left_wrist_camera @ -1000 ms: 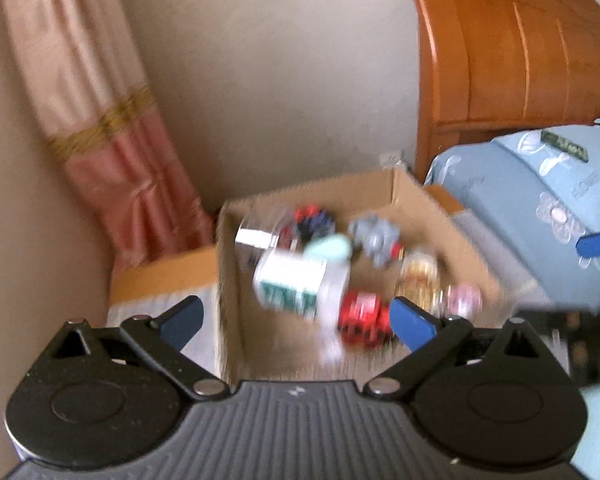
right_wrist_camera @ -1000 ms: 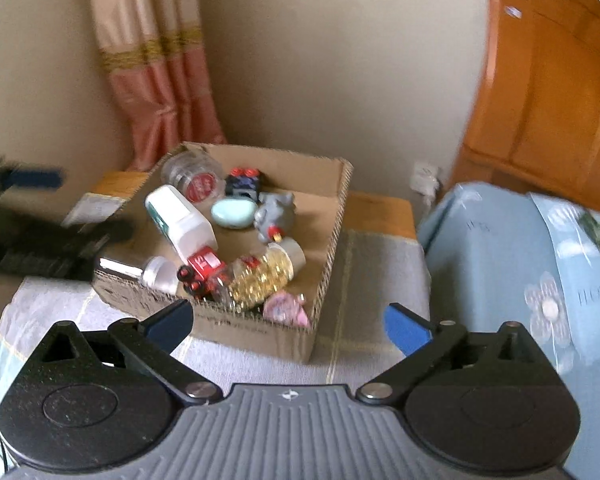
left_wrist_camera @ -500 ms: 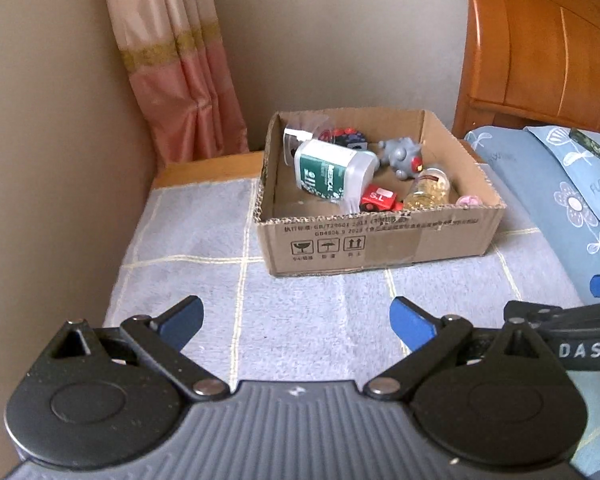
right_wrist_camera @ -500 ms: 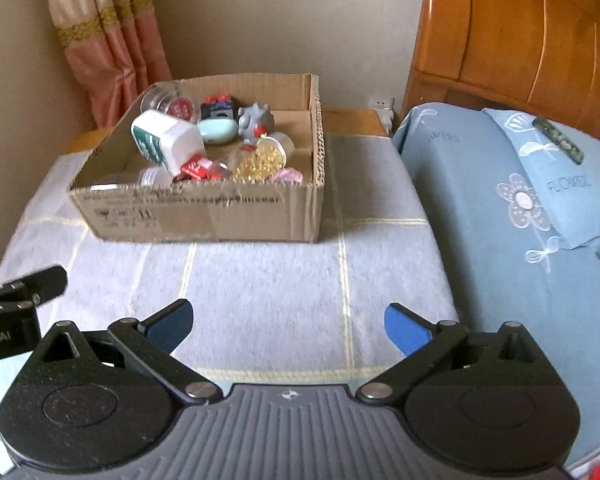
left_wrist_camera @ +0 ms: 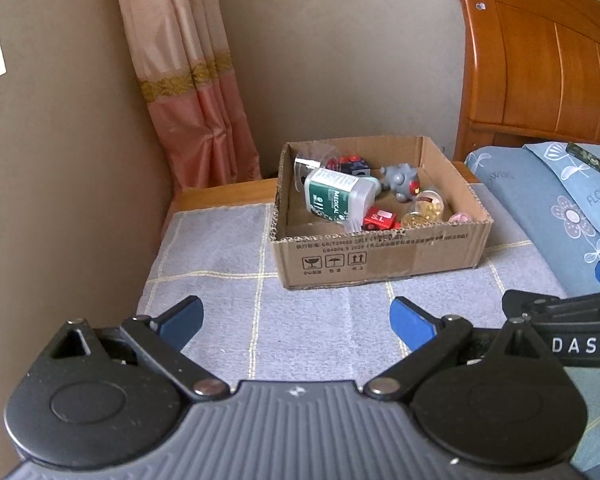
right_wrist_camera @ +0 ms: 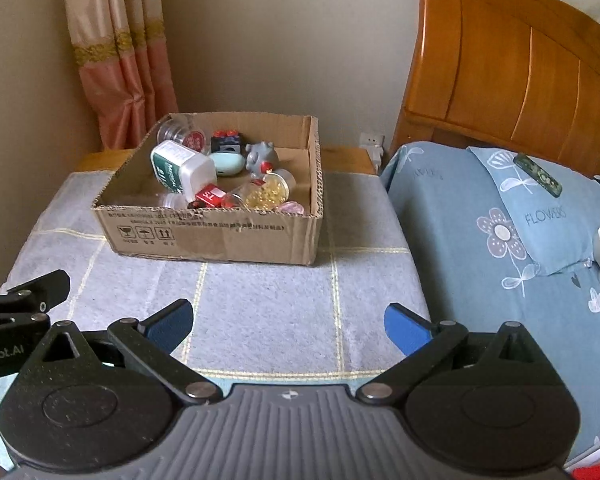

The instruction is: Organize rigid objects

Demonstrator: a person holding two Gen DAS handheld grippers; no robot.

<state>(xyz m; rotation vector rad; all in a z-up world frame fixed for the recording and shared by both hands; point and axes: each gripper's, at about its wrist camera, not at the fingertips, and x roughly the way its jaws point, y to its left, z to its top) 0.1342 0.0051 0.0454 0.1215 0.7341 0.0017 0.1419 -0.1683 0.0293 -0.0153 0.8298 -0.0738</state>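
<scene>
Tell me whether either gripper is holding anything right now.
No: the left gripper and right gripper both stand open and empty, short of the cardboard box.

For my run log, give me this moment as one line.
left gripper: open, empty | right gripper: open, empty | brown cardboard box: on grey checked cloth, holds white green-labelled bottle, other items

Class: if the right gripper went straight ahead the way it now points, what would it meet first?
Probably the near wall of the brown cardboard box; only bare grey checked cloth lies before the open right gripper, though depth is unclear.
</scene>
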